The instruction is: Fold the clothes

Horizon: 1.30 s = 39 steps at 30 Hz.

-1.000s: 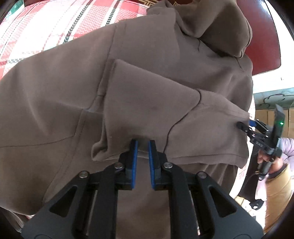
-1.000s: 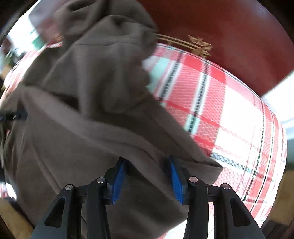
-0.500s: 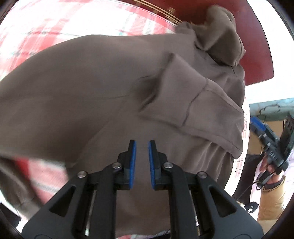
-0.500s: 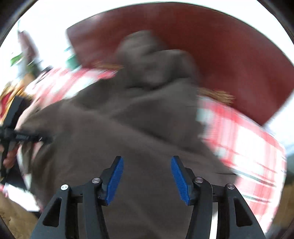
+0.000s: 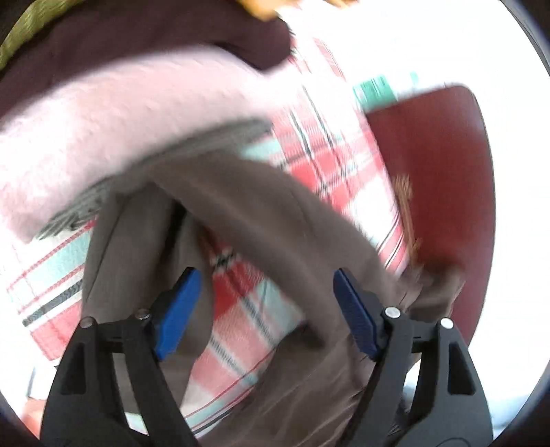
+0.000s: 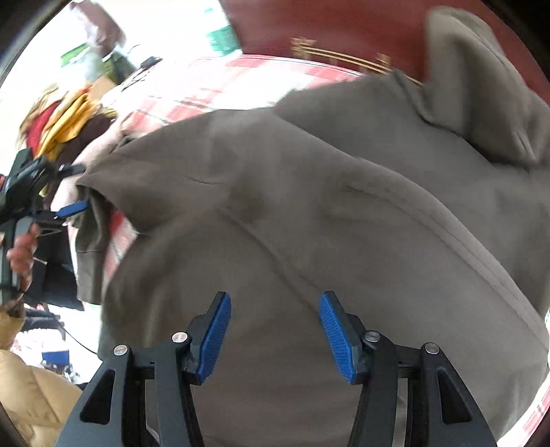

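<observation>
1 bed, plaid sheet (image 5: 319, 165) in red/white/teal, dark red headboard (image 6: 343, 24) at its far end. 1 brown hoodie (image 6: 343, 206) lies spread over most of the sheet, hood (image 6: 481, 89) bunched up vs the headboard; 1 sleeve (image 5: 275, 220) trails across the plaid in the left wrist view, blurred. Beside it 1 pink garment (image 5: 120, 130) w/ a grey ribbed hem, 1 dark maroon one (image 5: 137, 37) behind, yellow/red clothes (image 6: 65, 123) further off. 2 claws. Left claw (image 5: 266, 309): jaws opening, wide apart, blue pads clear of cloth, sleeve beneath and between them, nothing gripped; also seen at the hoodie's left edge (image 6: 70, 187) in a hand (image 6: 22, 251). Right claw (image 6: 275, 337): about half open over the hoodie body, pads not pressing on it, holds nothing.
</observation>
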{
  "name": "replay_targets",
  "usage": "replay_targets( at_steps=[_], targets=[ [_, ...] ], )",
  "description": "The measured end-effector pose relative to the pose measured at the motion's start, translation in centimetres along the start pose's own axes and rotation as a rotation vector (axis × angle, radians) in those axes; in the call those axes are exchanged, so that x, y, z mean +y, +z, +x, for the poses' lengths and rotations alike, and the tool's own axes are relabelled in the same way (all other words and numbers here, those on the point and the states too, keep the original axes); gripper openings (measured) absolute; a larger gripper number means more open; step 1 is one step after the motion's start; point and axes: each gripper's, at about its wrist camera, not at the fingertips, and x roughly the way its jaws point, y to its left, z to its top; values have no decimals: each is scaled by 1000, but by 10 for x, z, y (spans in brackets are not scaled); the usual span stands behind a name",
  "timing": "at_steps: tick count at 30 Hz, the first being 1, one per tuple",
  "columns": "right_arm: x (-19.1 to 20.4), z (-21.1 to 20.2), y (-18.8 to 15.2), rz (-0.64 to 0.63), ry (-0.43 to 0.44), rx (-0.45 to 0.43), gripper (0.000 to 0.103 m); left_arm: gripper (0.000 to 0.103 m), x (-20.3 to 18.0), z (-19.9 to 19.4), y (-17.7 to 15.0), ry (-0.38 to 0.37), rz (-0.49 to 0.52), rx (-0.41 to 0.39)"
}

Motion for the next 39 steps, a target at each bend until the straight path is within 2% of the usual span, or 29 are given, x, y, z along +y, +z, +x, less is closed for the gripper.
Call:
replay_targets(
  at_steps=[6,8,10,11,13,16,18,21,23,26,30,33,36,39],
  targets=[
    [25,10,13,-55,28,29,55,80,17,20,14,9,-184,-31],
    [32,17,14,-67,36,38,55,70,23,26,15,19,-231,-32],
    [34,15,13,-78,36,43,55,41,30,30,16,31,-266,-12],
    [37,14,12,-77,42,45,55,34,32,31,16,30,-265,-2],
    [40,15,8,-71,46,50,55,12,30,31,14,31,-237,2],
    [37,14,2,-54,45,57,55,11,-14,13,5,87,-20,-76],
    [34,13,-2,-34,48,59,55,11,-59,-2,-10,124,195,-140],
    [23,7,-6,12,55,41,55,11,-123,-10,-47,118,504,-182],
    [12,3,-10,59,62,27,55,11,-156,-3,-77,116,686,-186],
    [-6,-5,-17,125,59,7,55,11,-191,33,-120,120,884,-110],
    [-27,-17,-28,199,48,-15,55,12,-199,80,-176,156,1029,45],
    [-38,-22,-36,230,25,-18,55,12,-189,109,-201,211,1073,151],
    [-44,-25,-39,246,17,-17,55,13,-176,112,-206,223,1052,226],
    [-38,-25,-37,223,26,-18,55,18,-167,74,-194,133,998,242]
  ],
)
